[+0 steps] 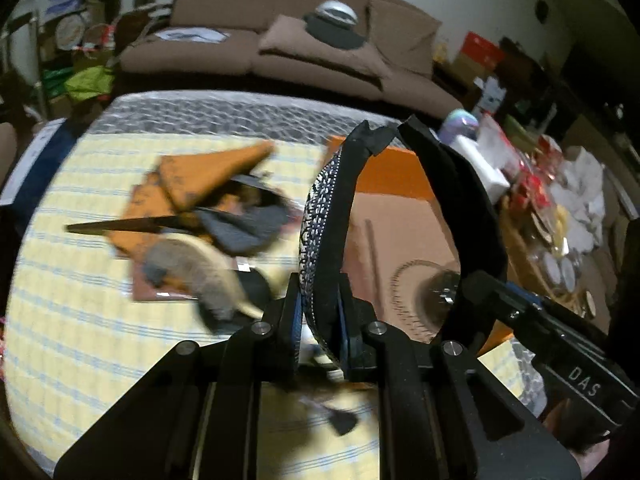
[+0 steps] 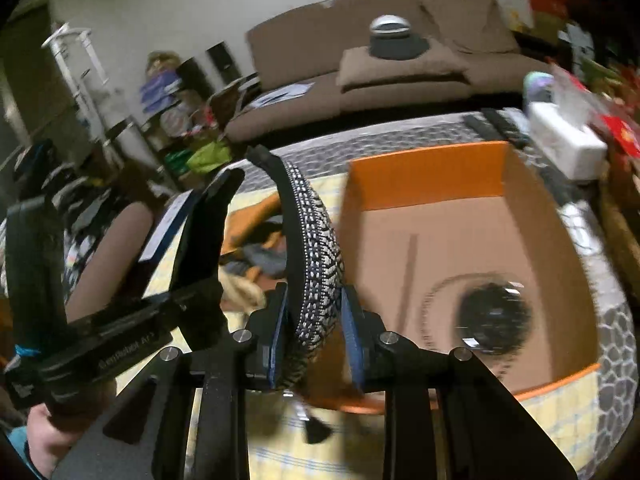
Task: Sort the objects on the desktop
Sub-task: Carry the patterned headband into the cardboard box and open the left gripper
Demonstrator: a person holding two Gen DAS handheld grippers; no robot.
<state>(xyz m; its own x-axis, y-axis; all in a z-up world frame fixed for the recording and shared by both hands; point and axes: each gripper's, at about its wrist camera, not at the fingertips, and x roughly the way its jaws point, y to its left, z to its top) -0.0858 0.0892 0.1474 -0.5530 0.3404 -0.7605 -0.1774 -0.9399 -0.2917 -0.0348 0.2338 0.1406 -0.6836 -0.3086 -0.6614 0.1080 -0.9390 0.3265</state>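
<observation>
Both grippers hold one black headband with a blue-and-white patterned face [image 1: 320, 216], lifted above the table. My left gripper [image 1: 320, 320] is shut on one arm of it. My right gripper [image 2: 316, 320] is shut on the other arm [image 2: 316, 248]; in the left wrist view that gripper [image 1: 476, 284] grips the plain black arm. An open orange cardboard box [image 2: 424, 172] lies just right of the headband, with a dark round object [image 2: 492, 316] on its floor. A blurred pile of orange, grey and tan items [image 1: 208, 208] lies on the yellow checked cloth.
A white tissue box [image 2: 568, 144] and cluttered packets stand right of the box. A brown sofa [image 1: 280, 20] is behind the table. A small black piece [image 1: 342, 420] lies on the cloth under my left gripper.
</observation>
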